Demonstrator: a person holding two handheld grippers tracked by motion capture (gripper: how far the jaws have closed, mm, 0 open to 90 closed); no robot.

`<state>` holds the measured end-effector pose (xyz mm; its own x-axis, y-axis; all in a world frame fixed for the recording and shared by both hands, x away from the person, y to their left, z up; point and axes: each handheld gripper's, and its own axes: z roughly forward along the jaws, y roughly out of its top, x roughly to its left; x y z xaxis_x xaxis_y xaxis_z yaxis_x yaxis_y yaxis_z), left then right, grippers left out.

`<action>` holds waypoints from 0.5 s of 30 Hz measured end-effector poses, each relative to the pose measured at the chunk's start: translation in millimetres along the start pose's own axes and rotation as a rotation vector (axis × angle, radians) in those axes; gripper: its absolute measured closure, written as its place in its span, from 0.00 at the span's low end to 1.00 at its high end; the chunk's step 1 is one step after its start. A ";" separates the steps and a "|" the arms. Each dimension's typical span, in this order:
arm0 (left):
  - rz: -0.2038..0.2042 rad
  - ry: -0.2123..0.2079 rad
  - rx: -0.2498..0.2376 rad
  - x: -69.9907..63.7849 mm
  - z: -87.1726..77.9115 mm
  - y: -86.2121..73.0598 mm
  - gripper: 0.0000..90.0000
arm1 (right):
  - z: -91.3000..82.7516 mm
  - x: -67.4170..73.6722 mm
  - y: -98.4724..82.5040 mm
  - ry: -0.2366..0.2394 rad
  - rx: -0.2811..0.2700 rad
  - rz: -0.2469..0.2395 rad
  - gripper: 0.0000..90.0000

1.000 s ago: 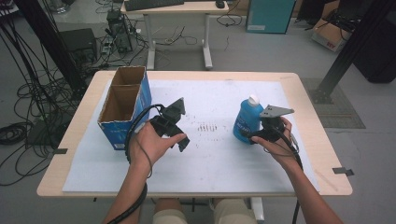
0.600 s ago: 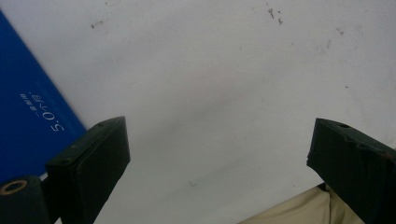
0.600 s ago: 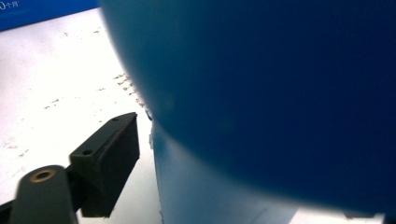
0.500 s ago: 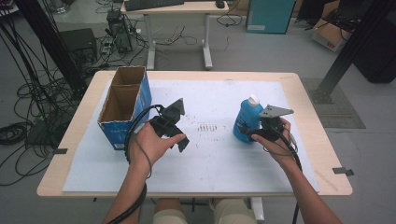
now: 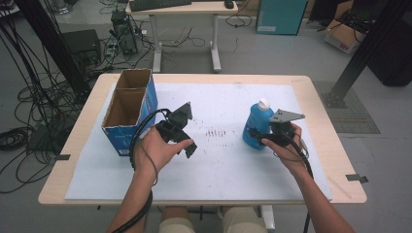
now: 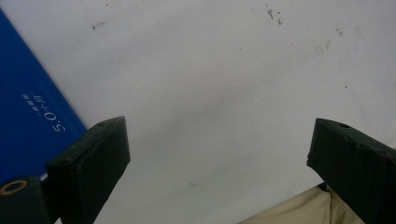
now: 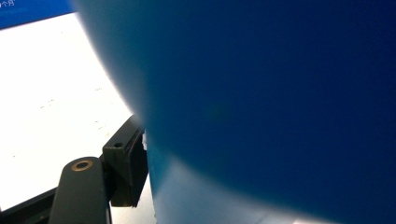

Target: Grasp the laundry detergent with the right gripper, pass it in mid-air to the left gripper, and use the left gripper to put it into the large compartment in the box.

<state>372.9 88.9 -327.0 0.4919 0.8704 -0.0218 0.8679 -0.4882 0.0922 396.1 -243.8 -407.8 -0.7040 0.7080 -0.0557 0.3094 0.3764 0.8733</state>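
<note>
**Right claw clamps onto the blue bottle, left one idles**

Going left to right across the table (image 5: 320, 97). Far left sits the blue cardboard box (image 5: 127, 112), open on top, two compartments, nothing visible inside. Just beside it the left gripper (image 5: 187, 145) hangs over the white mat (image 5: 218, 165), and in the left gripper view its jaws are spread wide with nothing but mat between them; the box's blue wall (image 6: 28, 126) shows at the edge there.

Right of centre stands the blue bottle (image 5: 257, 125), upright on the mat, white cap (image 5: 263, 103) on top. The right gripper (image 5: 256, 136) comes at it from the side, low on the body. In the right gripper view the bottle (image 7: 261, 102) sits tight against the one visible pad (image 7: 133, 163), so I'd call it pinched.

Handling guess: plastic detergent-type bottle, smooth and rounded, so probably a bit slippery and a little squishy if squeezed hard. If there's liquid in it, it'll be bottom-heavy. I'd grab mid-body, where the sides run flatter, rather than the neck; the current hold looks lowish, so watch for tipping on the lift.

Compared with a second ago: neither hand has gone anywhere, and the bottle stands in the same spot. The right jaws have just been closing, with the bottle between them.
</note>
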 end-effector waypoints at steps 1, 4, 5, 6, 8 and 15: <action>-0.001 -0.001 0.001 0.0 0.1 -0.1 0.07 | 0.0 0.0 0.0 0.000 0.000 0.000 0.33; -0.001 0.000 0.002 0.4 0.3 -0.4 0.07 | 0.7 -0.3 -0.3 0.003 -0.005 -0.005 0.36; -0.002 -0.001 0.004 0.5 0.5 -0.6 0.07 | 0.7 -0.3 -0.4 0.004 -0.004 0.000 0.36; -0.002 0.000 0.004 0.6 0.5 -0.7 0.07 | 0.8 -0.3 -0.6 0.007 -0.005 0.004 0.38; -0.003 0.000 0.002 0.6 0.4 -0.7 0.07 | 0.7 -0.2 -0.7 0.008 -0.004 0.007 0.38; 0.000 0.001 -0.002 -0.3 -0.5 -0.5 0.07 | 0.6 0.7 -1.3 0.020 -0.007 0.008 0.44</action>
<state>372.3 88.9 -326.5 0.4916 0.8706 -0.0213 0.8679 -0.4878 0.0939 395.6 -243.5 -409.3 -0.7141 0.6990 -0.0393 0.3108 0.3668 0.8769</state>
